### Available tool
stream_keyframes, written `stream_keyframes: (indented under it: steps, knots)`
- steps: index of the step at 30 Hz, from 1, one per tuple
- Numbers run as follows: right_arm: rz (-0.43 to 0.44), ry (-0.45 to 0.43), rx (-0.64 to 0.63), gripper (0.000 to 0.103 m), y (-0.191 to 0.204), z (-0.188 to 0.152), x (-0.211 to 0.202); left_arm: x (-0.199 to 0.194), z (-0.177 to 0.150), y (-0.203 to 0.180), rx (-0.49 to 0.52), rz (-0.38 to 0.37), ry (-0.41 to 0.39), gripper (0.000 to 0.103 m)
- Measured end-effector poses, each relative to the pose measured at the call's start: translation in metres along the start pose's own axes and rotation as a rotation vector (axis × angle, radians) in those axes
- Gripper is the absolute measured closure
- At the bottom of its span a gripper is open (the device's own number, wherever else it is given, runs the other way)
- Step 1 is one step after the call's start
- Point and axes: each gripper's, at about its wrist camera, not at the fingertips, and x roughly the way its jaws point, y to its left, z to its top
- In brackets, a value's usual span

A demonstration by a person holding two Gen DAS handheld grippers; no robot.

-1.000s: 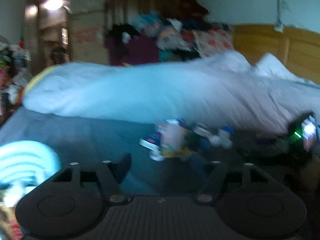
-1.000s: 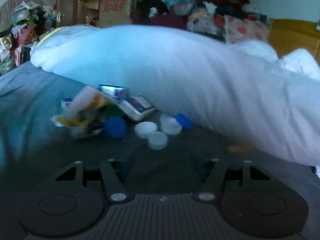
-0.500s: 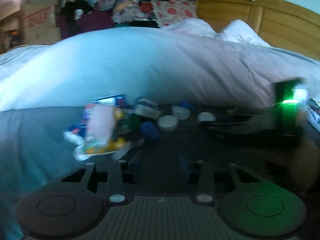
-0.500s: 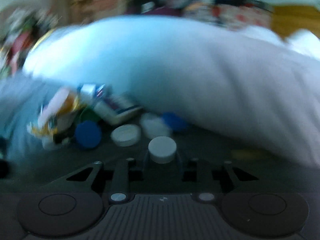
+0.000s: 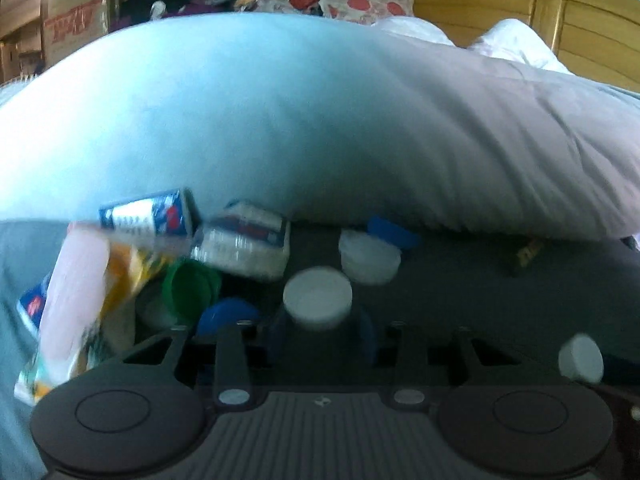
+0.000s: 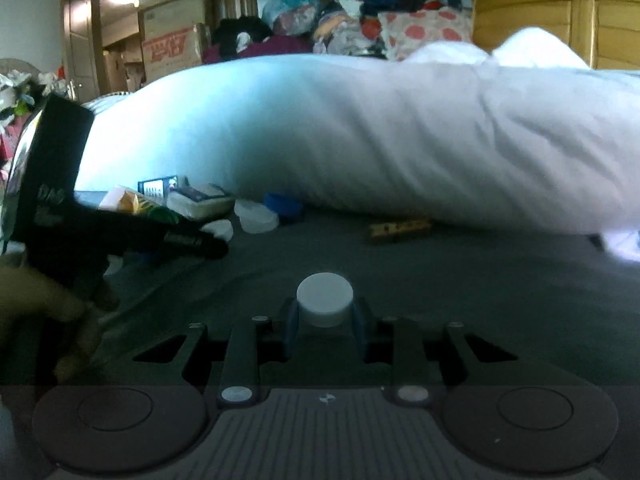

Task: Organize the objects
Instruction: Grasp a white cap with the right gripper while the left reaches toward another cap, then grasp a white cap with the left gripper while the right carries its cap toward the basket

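A pile of small objects lies on the grey bed sheet (image 5: 460, 292) against a white duvet (image 5: 320, 120). My left gripper (image 5: 319, 336) is shut around a white cap (image 5: 318, 298). Beside it lie a green cap (image 5: 188, 284), a blue cap (image 5: 226, 314), another white cap (image 5: 368, 256), small boxes (image 5: 240, 244) and a pink and yellow packet (image 5: 76, 300). My right gripper (image 6: 325, 328) is shut on a white cap (image 6: 325, 298), held apart from the pile; this cap also shows in the left wrist view (image 5: 580, 358).
The left gripper and the hand holding it (image 6: 60, 248) fill the left of the right wrist view. A small yellow item (image 6: 400, 228) lies by the duvet edge. Cartons (image 6: 172, 48), piled clothes (image 6: 340, 20) and a wooden headboard (image 6: 560, 20) stand behind the bed.
My left gripper has moved forward into the pile and closed around a white cap. My right gripper has closed on a white cap and drawn it back to the right, away from the pile.
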Motion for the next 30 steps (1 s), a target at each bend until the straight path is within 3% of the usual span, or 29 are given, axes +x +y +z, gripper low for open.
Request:
stream_keyframes:
  steps: [7, 13, 17, 20, 30]
  knots:
    - [-0.011, 0.03, -0.017, 0.064, 0.003, -0.002, 0.017, 0.014, 0.001, -0.006, 0.026, 0.039, -0.013, 0.061]
    - [-0.004, 0.047, -0.006, 0.071, 0.0, 0.0, 0.024, -0.005, 0.001, -0.009, 0.026, 0.075, -0.043, 0.062]
    - [0.006, -0.002, -0.037, 0.071, 0.005, 0.003, 0.016, -0.058, 0.01, -0.006, 0.015, 0.129, -0.055, 0.062]
    - [0.047, -0.041, -0.079, 0.071, 0.02, 0.008, -0.002, -0.11, 0.017, 0.011, 0.012, 0.225, -0.059, 0.062]
    - [0.281, -0.152, -0.177, 0.071, 0.13, 0.067, -0.091, -0.284, 0.007, 0.122, -0.21, 0.518, -0.127, 0.061]
